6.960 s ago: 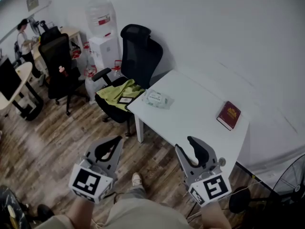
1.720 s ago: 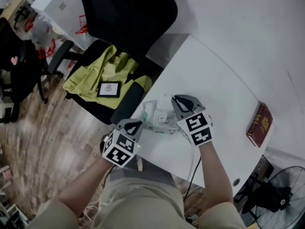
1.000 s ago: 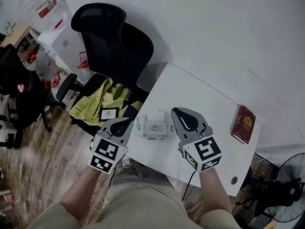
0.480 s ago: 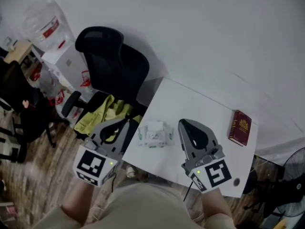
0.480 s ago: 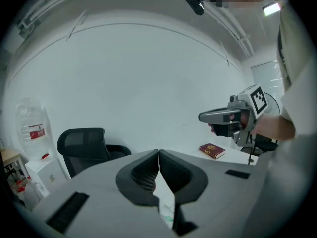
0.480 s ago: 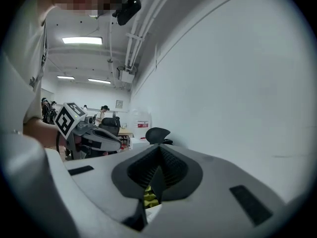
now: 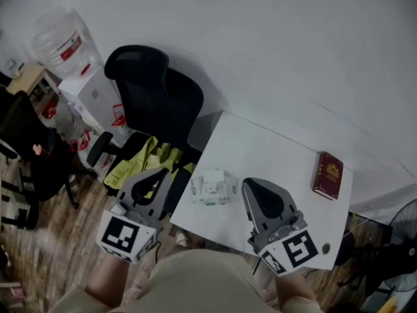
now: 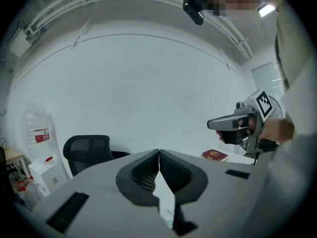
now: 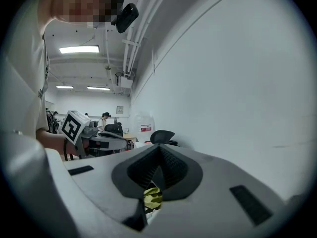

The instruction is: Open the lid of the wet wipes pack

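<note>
**Wipes pack on table, both grippers clear of it**

- Wipes pack: lies on the white table, near its front left corner. A white flap stands raised at the pack's far side, so the lid looks open. Nothing touches the pack.
- Left gripper: held in the air to the left of the pack, past the table's edge and apart from the pack. Its own view shows the jaws pressed together at the tips, with nothing between them.
- Right gripper: held above the table's near part, to the right of the pack and apart from it. Its own view shows the jaws closed on each other and empty.
- Book: dark red, lies flat near the table's right edge, well apart from the pack.
- Chair: black, stands at the table's left side, with a yellow-green cloth on its seat.
- Water dispenser: white, with a bottle on top, stands beyond the chair by the wall.
</note>
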Demonstrator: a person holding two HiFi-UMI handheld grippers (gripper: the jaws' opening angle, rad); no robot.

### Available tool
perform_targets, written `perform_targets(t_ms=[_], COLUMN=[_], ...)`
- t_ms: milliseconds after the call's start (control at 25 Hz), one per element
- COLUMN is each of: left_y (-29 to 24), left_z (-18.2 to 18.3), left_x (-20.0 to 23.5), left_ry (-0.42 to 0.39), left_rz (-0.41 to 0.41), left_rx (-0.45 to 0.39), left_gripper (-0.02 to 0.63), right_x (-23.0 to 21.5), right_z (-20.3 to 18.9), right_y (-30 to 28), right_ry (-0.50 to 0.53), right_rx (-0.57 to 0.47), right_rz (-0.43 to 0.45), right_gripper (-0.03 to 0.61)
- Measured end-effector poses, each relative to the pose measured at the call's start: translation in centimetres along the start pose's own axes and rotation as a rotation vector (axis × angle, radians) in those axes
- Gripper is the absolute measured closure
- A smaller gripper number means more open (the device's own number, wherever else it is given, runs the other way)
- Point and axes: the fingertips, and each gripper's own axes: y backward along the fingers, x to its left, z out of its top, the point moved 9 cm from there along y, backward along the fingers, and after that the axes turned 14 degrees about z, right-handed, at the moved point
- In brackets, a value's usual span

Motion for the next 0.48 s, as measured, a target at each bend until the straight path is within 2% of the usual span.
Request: perform_targets(t_ms=[160,480], left_y=[0.0,-0.5], left_z=[-0.2,0.3], left_x=[0.1,-0.4], left_ry=[0.013,-0.017], left_rz=[0.006,-0.008], left_rx=[0.012,0.023], left_gripper=[0.592,0.592], right_x=[-0.4,-1.3], right_z=[-0.3,-0.2], right_y=[0.2,0.6], right_ry=[-0.004,0.003], right_rx=[0.003,0.007], right_rz=[-0.005,-0.033], right_gripper=[0.555,0.555])
